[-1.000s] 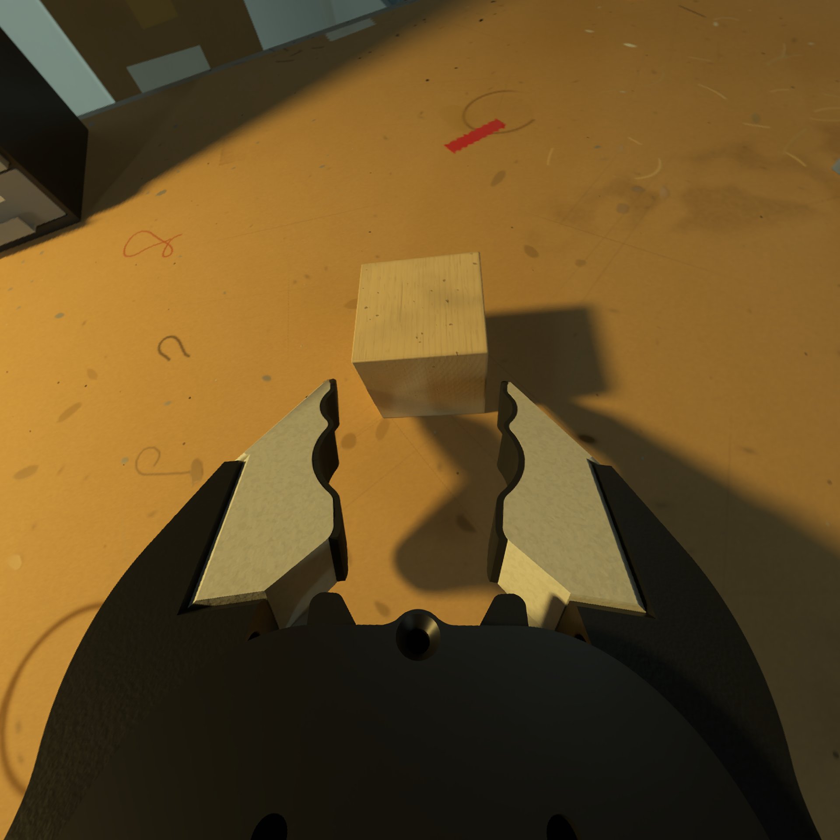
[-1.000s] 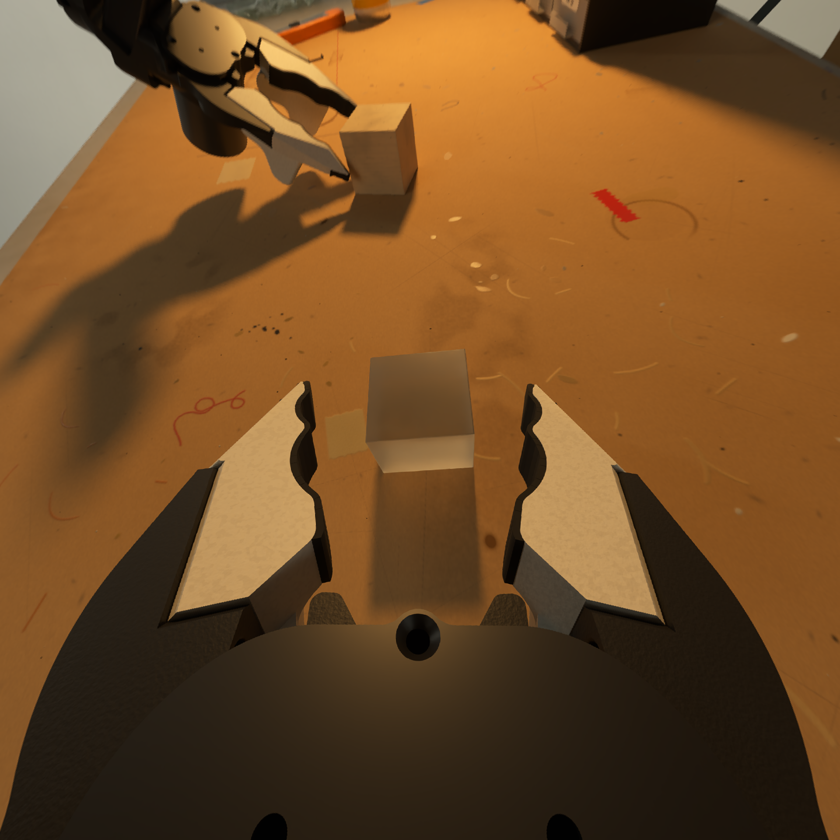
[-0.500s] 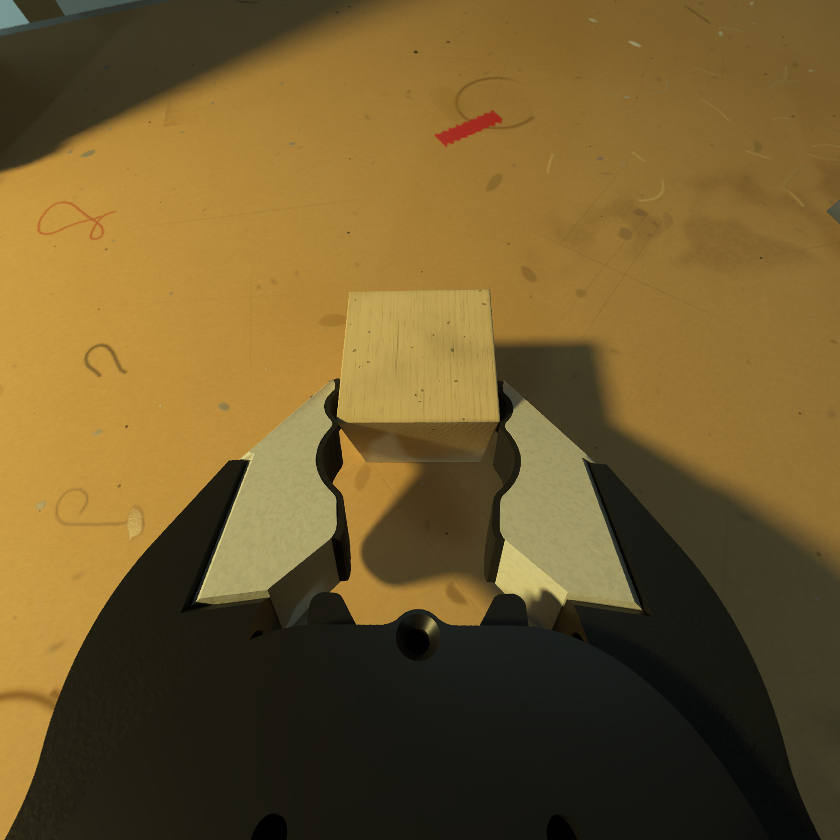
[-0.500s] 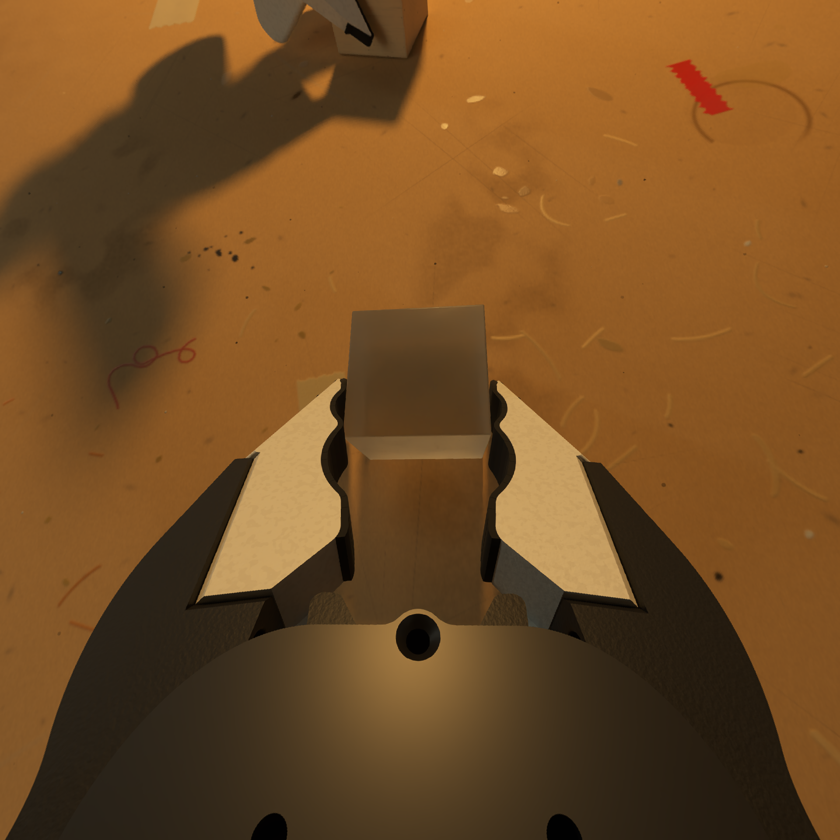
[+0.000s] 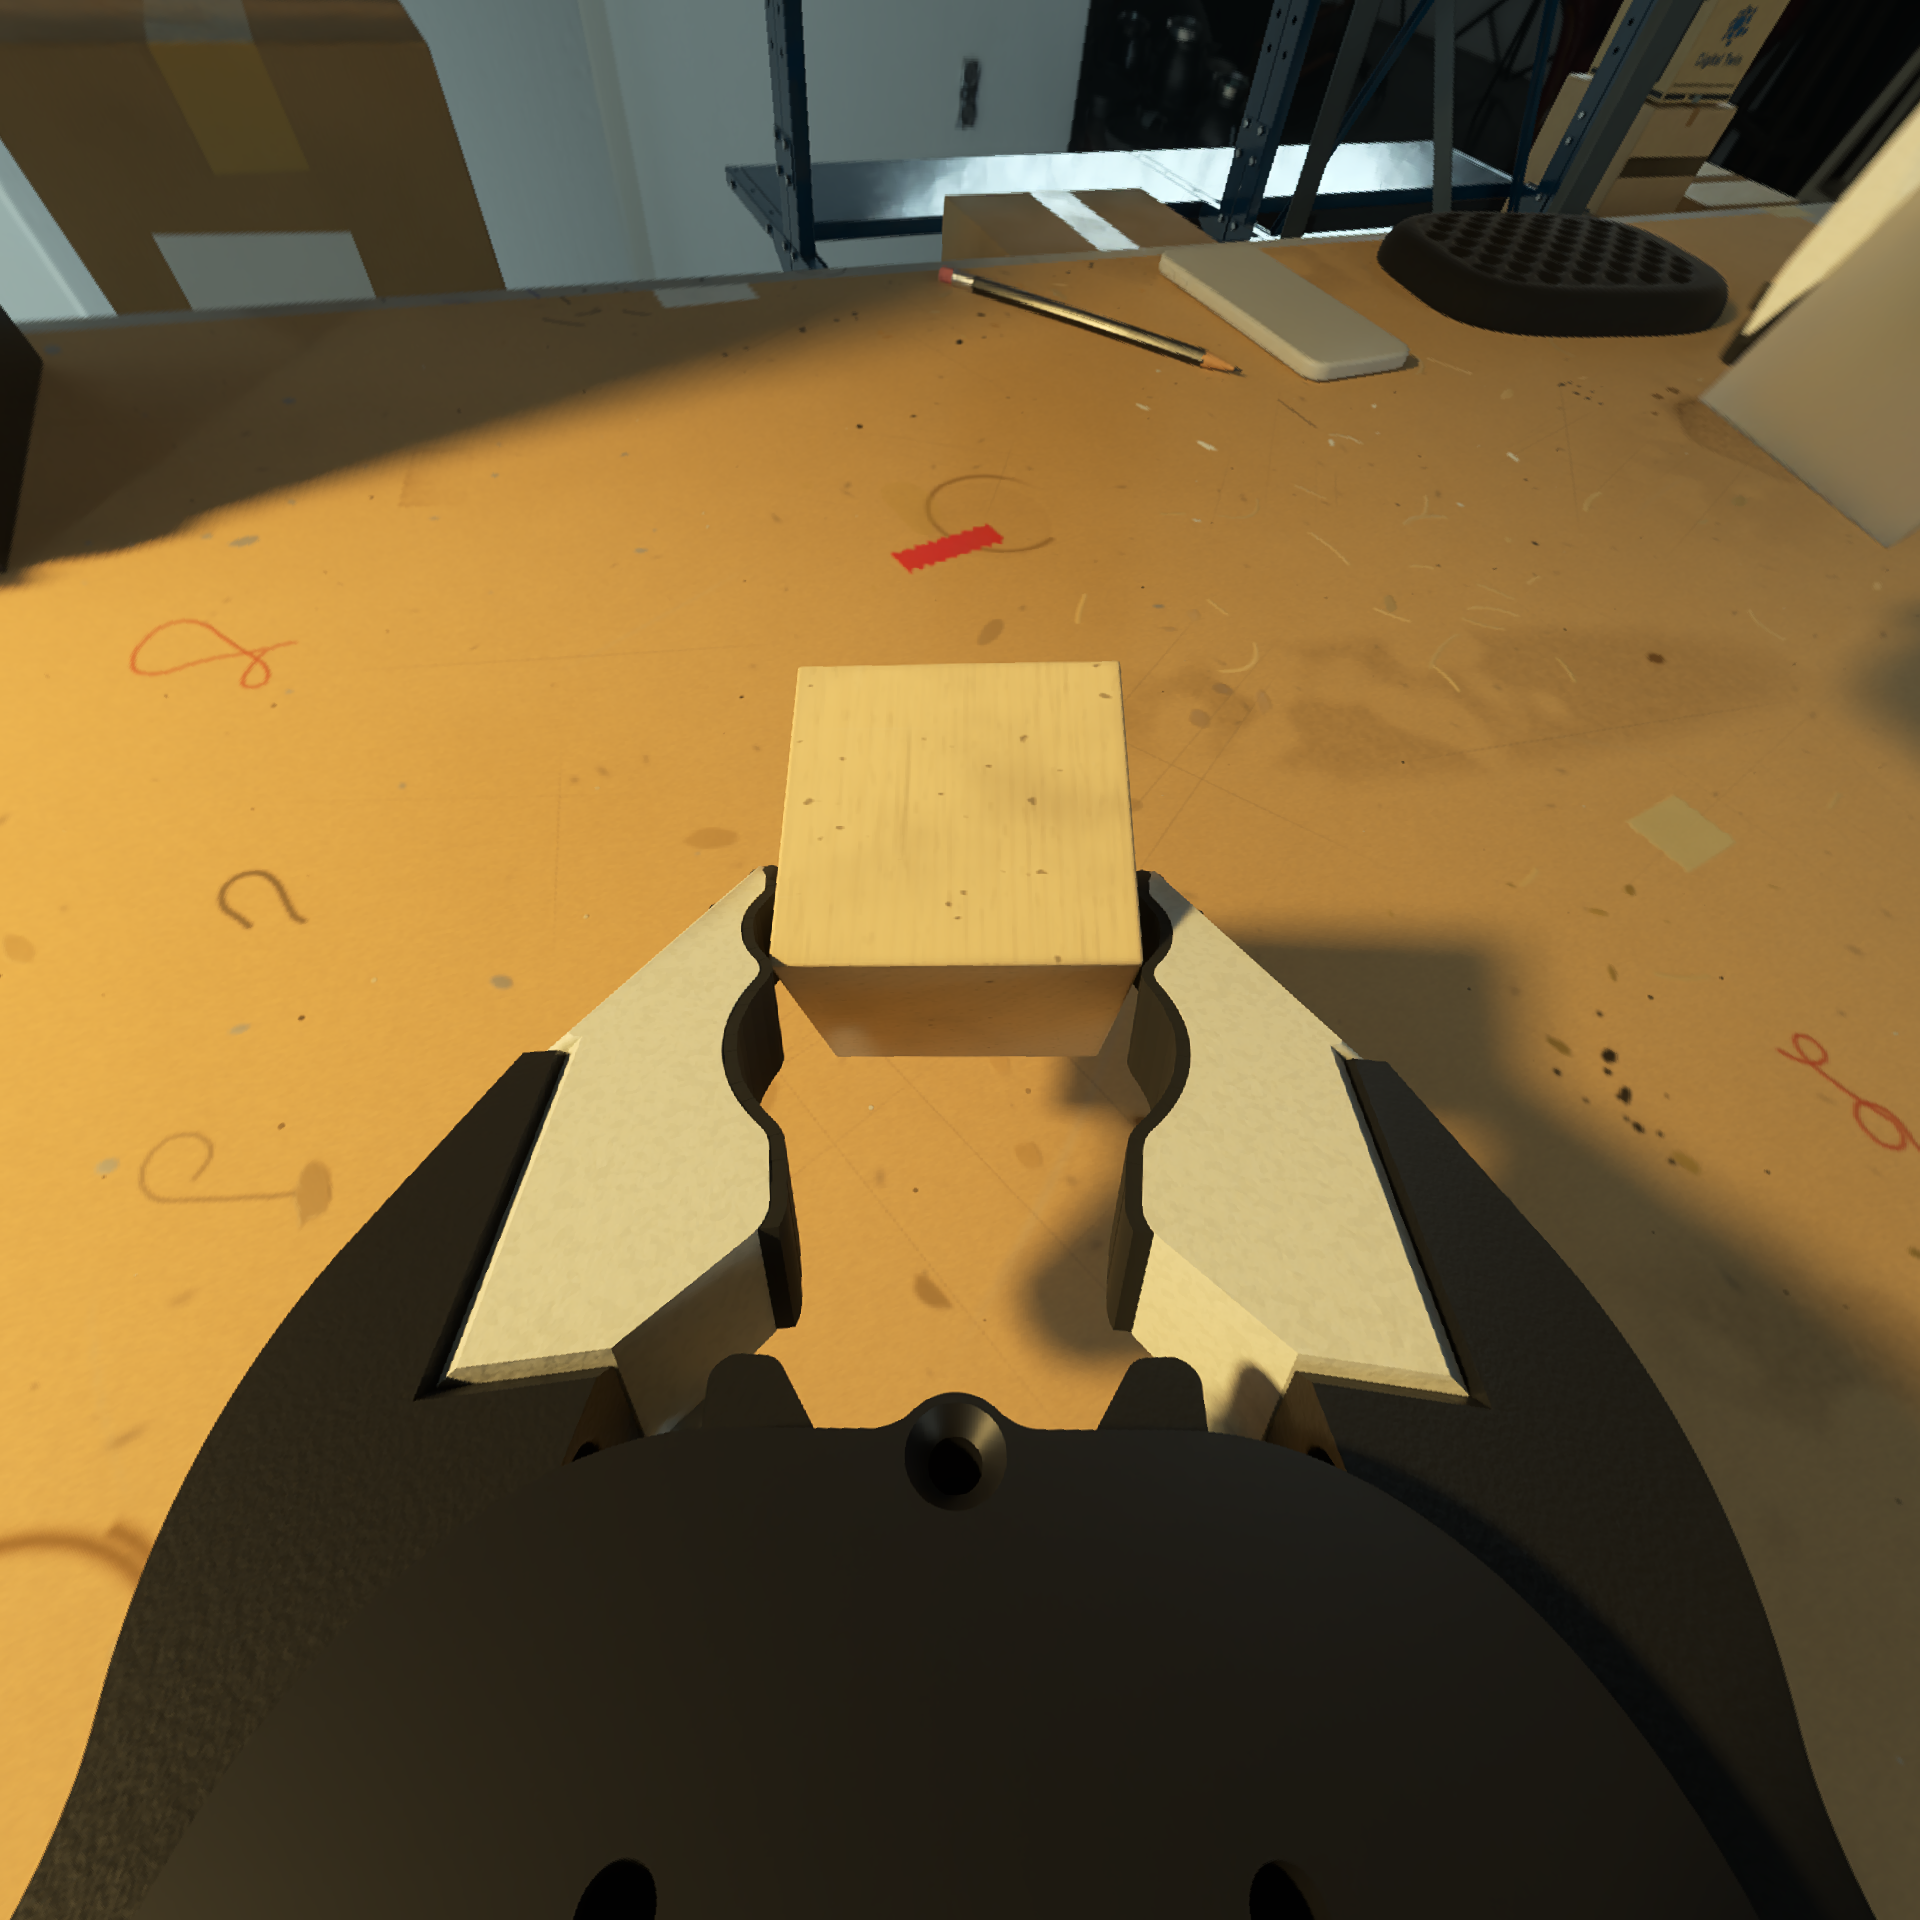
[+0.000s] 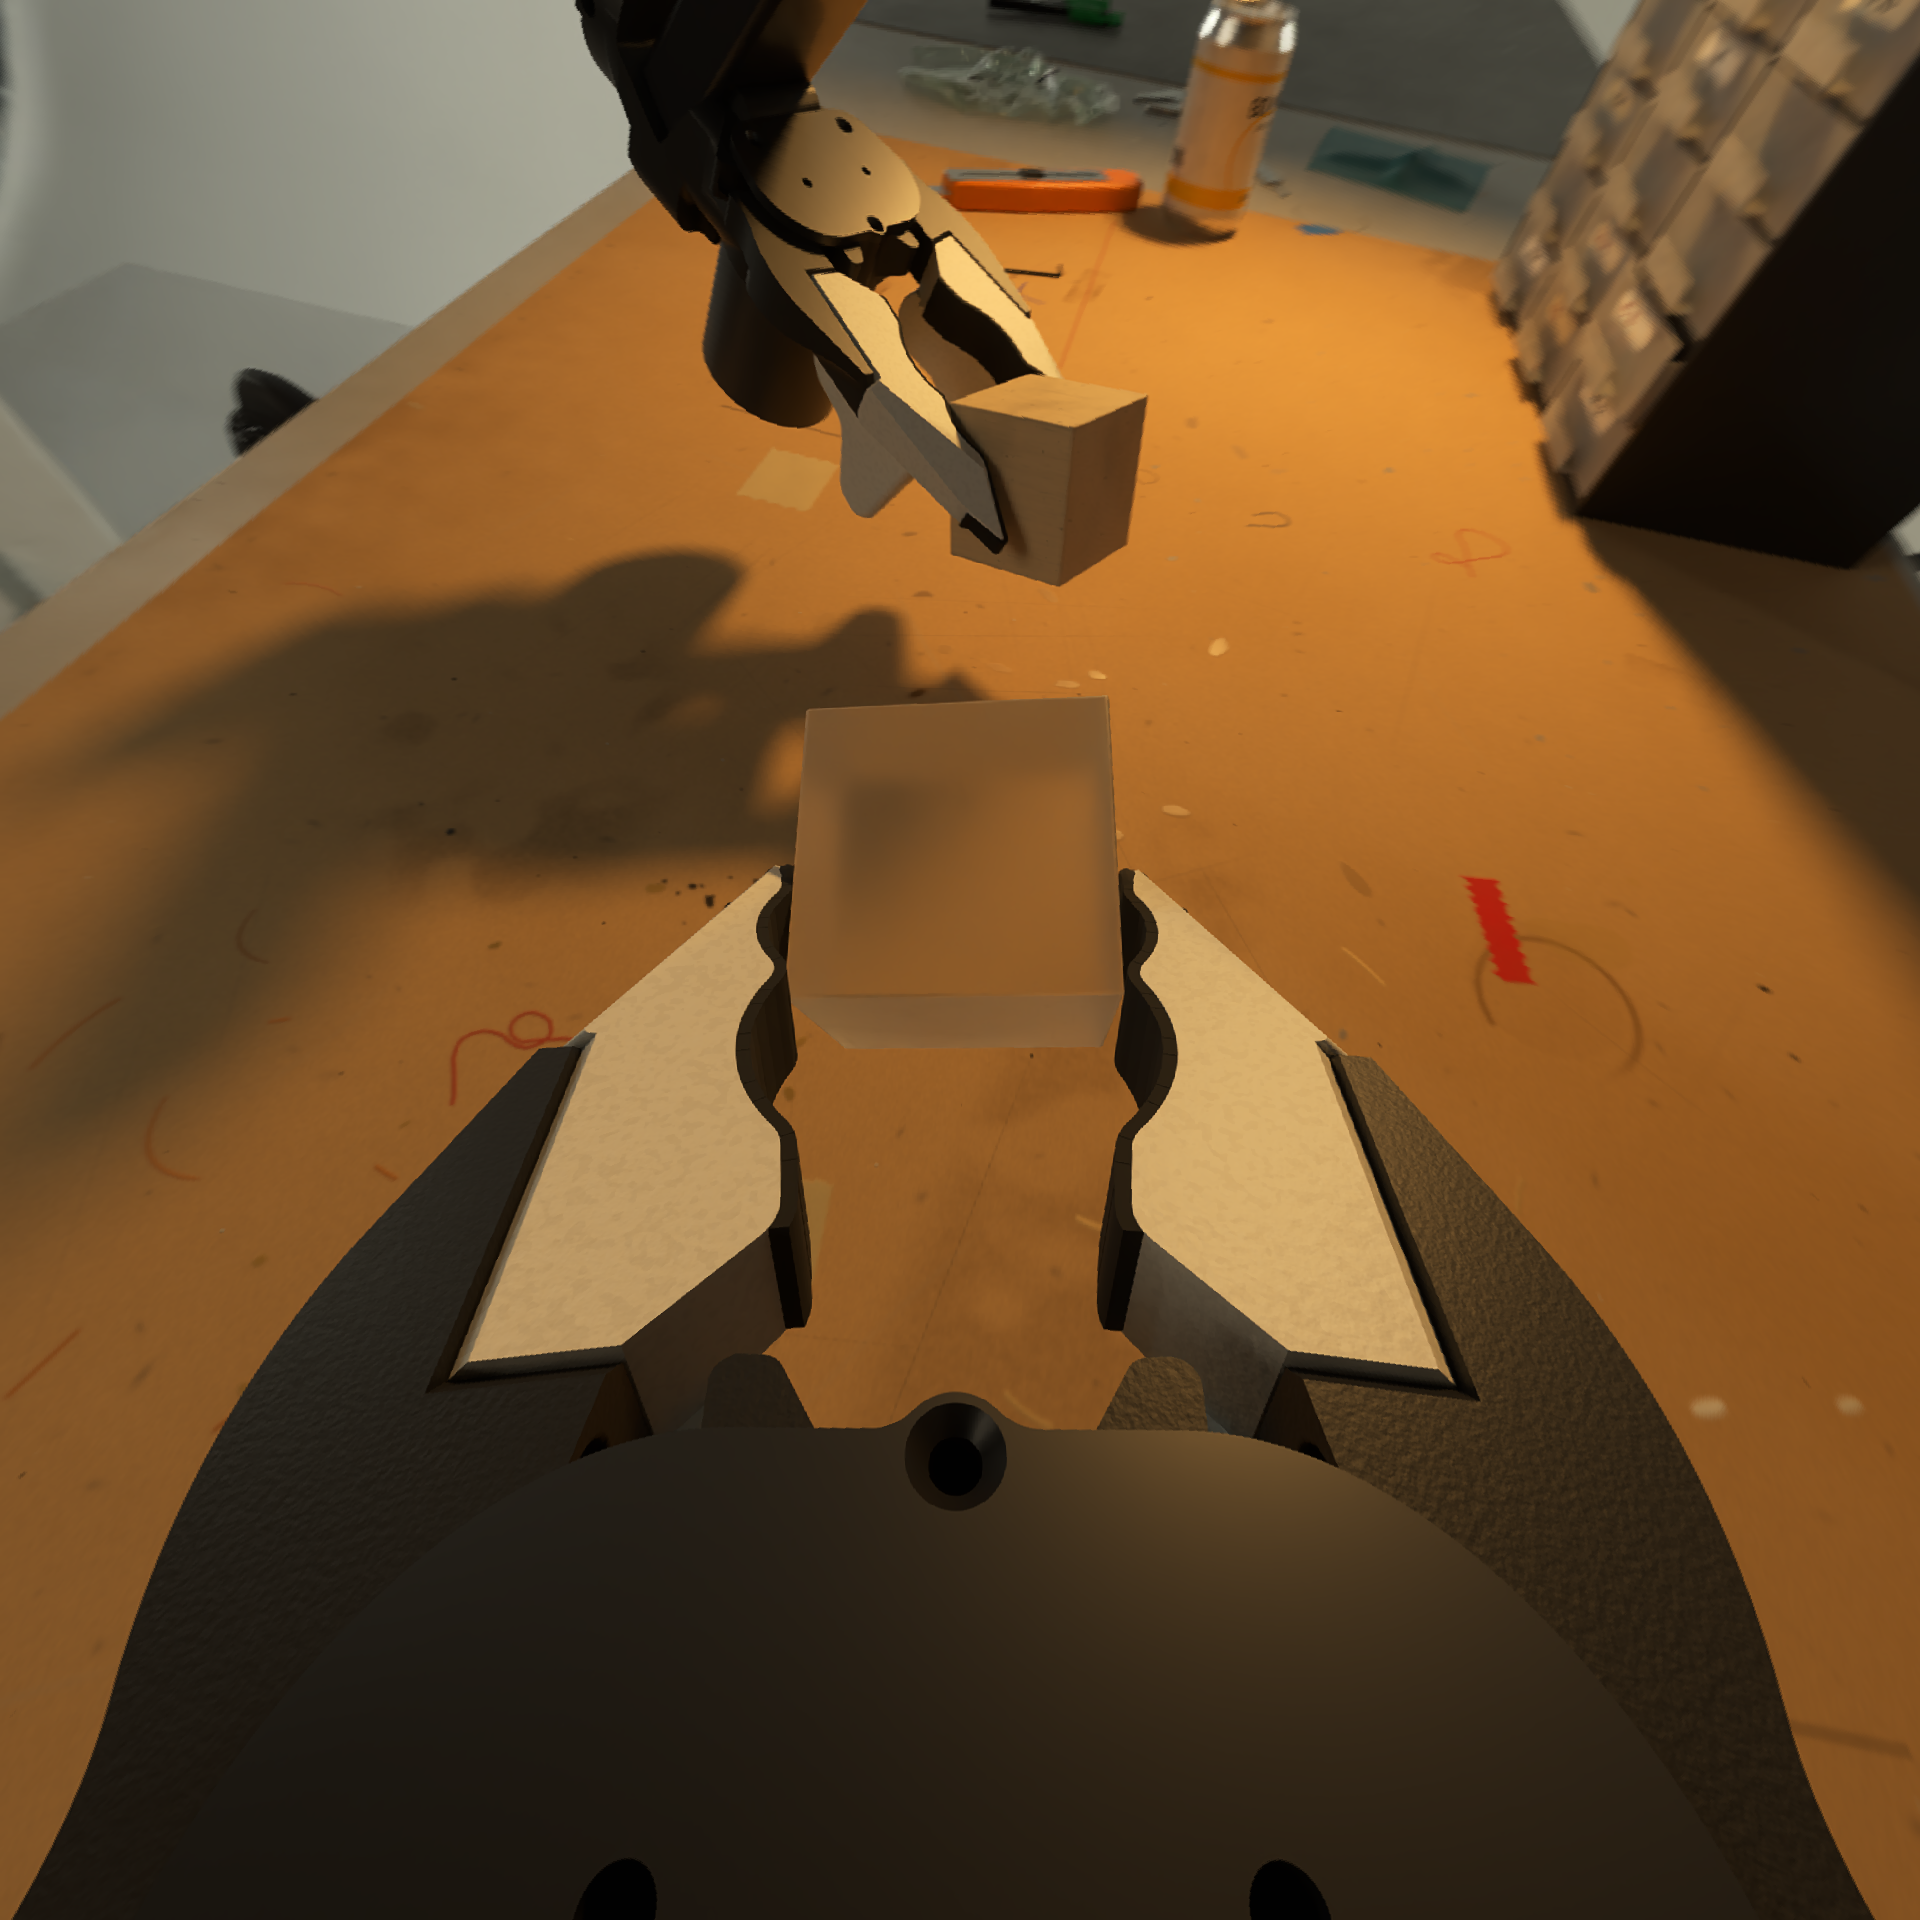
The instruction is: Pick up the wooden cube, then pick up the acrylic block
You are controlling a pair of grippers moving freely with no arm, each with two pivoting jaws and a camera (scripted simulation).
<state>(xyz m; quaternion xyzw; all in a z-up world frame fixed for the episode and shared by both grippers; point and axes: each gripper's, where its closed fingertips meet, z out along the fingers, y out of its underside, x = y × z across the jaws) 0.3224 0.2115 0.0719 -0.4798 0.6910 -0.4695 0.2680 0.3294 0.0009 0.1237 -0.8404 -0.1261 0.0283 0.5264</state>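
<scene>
My left gripper (image 5: pixel 954 914) is shut on the pale wooden cube (image 5: pixel 956 821) and holds it clear above the orange table. In the right wrist view the same gripper (image 6: pixel 987 499) and cube (image 6: pixel 1070 478) hang in the air farther off, with their shadow on the table below. My right gripper (image 6: pixel 951 914) is shut on the frosted, see-through acrylic block (image 6: pixel 951 883) and holds it above the table.
The orange table (image 5: pixel 416 727) bears a pencil (image 5: pixel 1091 320), a pale flat slab (image 5: pixel 1278 312), a black perforated pad (image 5: pixel 1553 272) and red tape (image 5: pixel 948 547) at the far side. A drawer cabinet (image 6: pixel 1714 270), bottle (image 6: pixel 1231 114) and orange tool (image 6: pixel 1039 189) stand beyond the cube.
Both grippers closed on their blocks and then lifted them off the table. Both views tilted up, so the far table edge and the room came into sight.
</scene>
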